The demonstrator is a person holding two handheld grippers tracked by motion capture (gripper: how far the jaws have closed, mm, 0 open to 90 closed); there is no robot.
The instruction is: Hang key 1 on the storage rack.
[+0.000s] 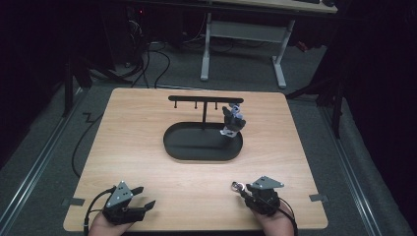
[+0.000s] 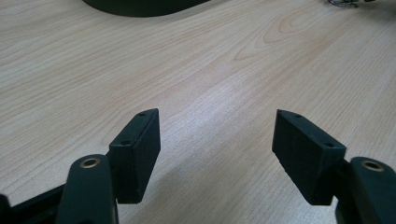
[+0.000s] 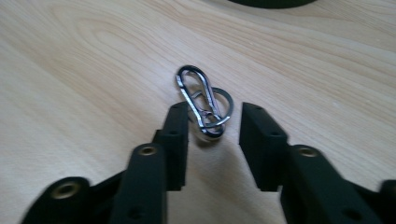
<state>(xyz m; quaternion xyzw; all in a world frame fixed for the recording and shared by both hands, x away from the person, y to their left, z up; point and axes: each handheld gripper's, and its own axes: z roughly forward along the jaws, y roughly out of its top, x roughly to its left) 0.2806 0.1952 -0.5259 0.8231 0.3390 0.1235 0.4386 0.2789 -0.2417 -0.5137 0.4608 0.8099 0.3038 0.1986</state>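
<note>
the left tool [image 1: 140, 203] rests at the near left edge of the desk [image 1: 147, 142], jaws spread wide with bare wood between them. in the middle of the desk sits a black oval tray [image 1: 196, 147] with a t-shaped rack [image 1: 205, 100] rising from it, and a small grey figure [image 1: 232, 123] hangs at the rack's right end. the right tool [image 1: 242, 189] lies at the near right, jaws partly apart. a silver carabiner clip [image 3: 201, 100] lies on the wood at its tips, touching the left pad, with a gap to the other.
</note>
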